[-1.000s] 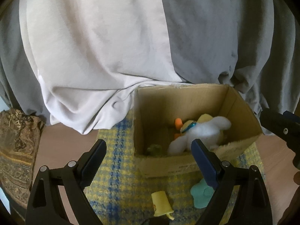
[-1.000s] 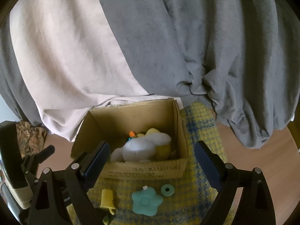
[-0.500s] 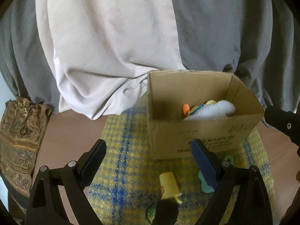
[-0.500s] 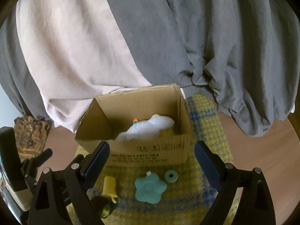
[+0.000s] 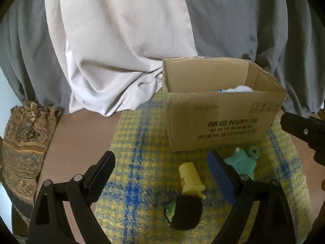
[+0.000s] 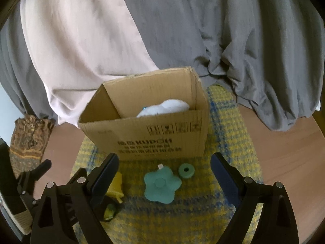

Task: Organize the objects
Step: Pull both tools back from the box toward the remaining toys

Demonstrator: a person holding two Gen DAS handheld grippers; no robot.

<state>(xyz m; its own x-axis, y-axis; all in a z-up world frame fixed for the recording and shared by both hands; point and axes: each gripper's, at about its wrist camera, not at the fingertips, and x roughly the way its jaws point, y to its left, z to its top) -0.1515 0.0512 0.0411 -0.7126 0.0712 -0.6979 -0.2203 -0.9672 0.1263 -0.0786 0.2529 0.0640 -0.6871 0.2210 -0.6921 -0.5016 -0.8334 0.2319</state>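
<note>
An open cardboard box [image 5: 221, 120] [image 6: 154, 140] stands on a yellow-and-blue checked mat [image 5: 142, 142] [image 6: 229, 138]. A white plush toy [image 6: 164, 107] [image 5: 237, 89] lies inside it. In front of the box lie a teal flower-shaped toy [image 6: 161, 185] [image 5: 241, 162], a small teal ring [image 6: 186, 170] [image 5: 254, 152], a pale yellow cup-shaped toy [image 5: 191, 180] [image 6: 115, 187] and a dark round thing with a green part [image 5: 183, 211] [image 6: 109, 211]. My left gripper [image 5: 162, 174] hangs open with the yellow toy in the gap. My right gripper [image 6: 164, 174] is open above the flower toy. Neither holds anything.
Grey and pale pink cloth [image 5: 121, 40] [image 6: 203, 30] is draped behind the box. A folded patterned fabric [image 5: 26, 140] [image 6: 28, 140] lies at the left on the wooden table [image 5: 81, 134] [image 6: 280, 146]. The right gripper's body [image 5: 304, 130] shows at the left wrist view's right edge.
Both grippers have drawn back from the box and sunk lower. The box's printed front now faces me, its inside mostly hidden. More of the mat and the loose toys has come into view.
</note>
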